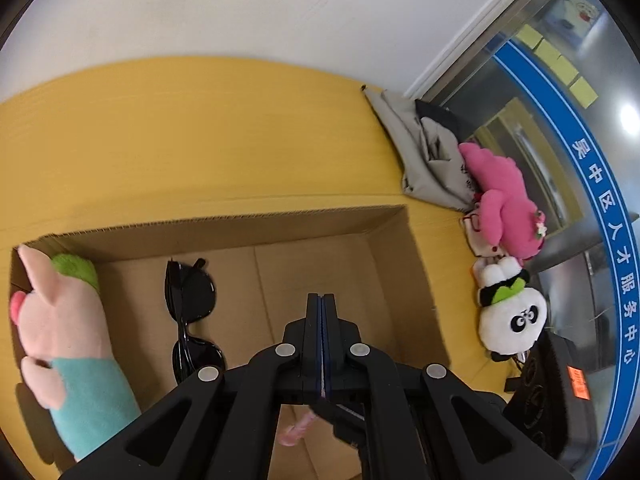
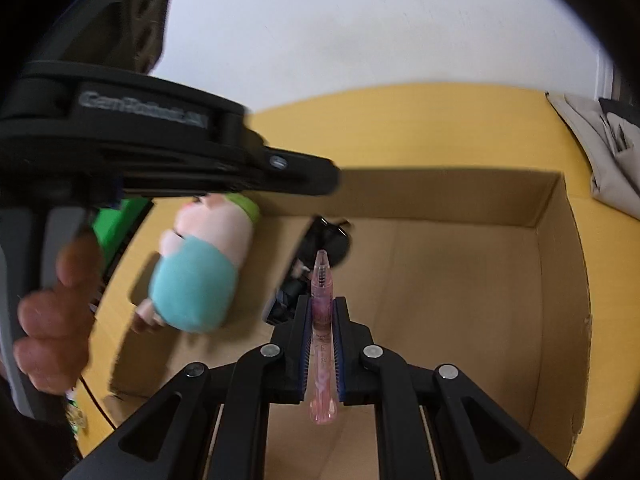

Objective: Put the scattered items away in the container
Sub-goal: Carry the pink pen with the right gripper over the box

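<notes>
from the left wrist view, the left gripper point(image 1: 322, 300) has its fingers pressed flat together with nothing between them, hanging over the open cardboard box point(image 1: 224, 226) on the yellow table point(image 1: 200, 128). inside the box lie a pig plush point(image 1: 68, 344) against the left wall and black sunglasses point(image 1: 190, 320) beside it; still outside, to the right of the box, sit a pink plush point(image 1: 504, 204) and a panda plush point(image 1: 510, 316), near a grey cloth bag point(image 1: 424, 152). from the right wrist view, the right gripper point(image 2: 322, 320) is closed around a pink pen point(image 2: 322, 312), tip pointing forward, held above the box floor point(image 2: 460, 288) near the sunglasses point(image 2: 328, 240), with the pig plush point(image 2: 200, 268) further left. the step in hand looks like dropping the pen in; the next move calls for opening the right fingers over the bare floor, then reaching for the plush toys still on the table.
</notes>
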`<state>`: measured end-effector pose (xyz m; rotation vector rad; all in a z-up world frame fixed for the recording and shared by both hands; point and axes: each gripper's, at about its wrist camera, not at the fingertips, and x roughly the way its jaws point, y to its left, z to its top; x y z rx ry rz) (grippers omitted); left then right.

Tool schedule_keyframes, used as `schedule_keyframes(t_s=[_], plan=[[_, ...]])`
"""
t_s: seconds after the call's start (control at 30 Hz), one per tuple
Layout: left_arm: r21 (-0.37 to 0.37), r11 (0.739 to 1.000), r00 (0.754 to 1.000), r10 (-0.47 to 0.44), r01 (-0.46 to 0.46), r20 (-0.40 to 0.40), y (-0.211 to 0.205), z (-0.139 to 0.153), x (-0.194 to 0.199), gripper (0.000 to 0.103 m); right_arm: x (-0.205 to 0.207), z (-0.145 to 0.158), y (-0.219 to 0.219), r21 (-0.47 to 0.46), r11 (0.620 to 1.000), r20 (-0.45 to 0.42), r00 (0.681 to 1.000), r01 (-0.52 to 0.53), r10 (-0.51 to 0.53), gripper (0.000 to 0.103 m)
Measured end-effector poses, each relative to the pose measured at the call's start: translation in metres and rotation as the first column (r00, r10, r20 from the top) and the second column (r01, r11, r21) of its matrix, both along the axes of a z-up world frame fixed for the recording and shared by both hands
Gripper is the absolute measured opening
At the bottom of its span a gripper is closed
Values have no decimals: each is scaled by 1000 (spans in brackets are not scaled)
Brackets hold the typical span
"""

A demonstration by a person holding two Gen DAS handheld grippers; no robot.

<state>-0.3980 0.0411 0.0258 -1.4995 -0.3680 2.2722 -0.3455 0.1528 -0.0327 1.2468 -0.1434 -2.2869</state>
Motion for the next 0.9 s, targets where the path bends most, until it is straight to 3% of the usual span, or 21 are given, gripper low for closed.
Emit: schedule_keyframes(t_s=[0.23, 0.37, 0.4, 0.47, 0.5, 0.53, 0.67, 0.9], plan=[[18, 1000, 1000, -10, 10, -13, -13, -8, 33, 0, 12, 15, 16, -10, 1000, -40, 999, -8, 7, 9], [43, 998, 996, -41, 45, -79, -20, -3, 61, 0, 31, 46, 29, -96, 995, -83, 996, 3, -11, 9], [71, 996, 994, -54, 61, -94, -21, -3, 69, 6, 33, 56, 30, -108, 994, -98, 995, 5, -16, 9], [131, 987, 991, -73, 88, -109, -24, -3, 78, 37, 35, 71, 30, -127, 992, -116, 993, 2, -17, 9], [154, 984, 989, -66, 86, -132, -27, -2, 84, 60, 36, 79, 31, -129, 992, -127, 992, 5, -22, 9], [173, 981, 985, -59, 87, -162, -30, 0, 90, 72, 38, 87, 32, -126, 992, -142, 990, 8, -26, 9], [255, 947, 954, -121, 194, -275, -33, 9, 111, 83, 44, 112, 36, -122, 993, -179, 984, 0, -22, 9], [131, 948, 894, -218, 289, -392, -13, 16, 127, 85, 50, 131, 32, -130, 991, -174, 985, -37, 14, 9]])
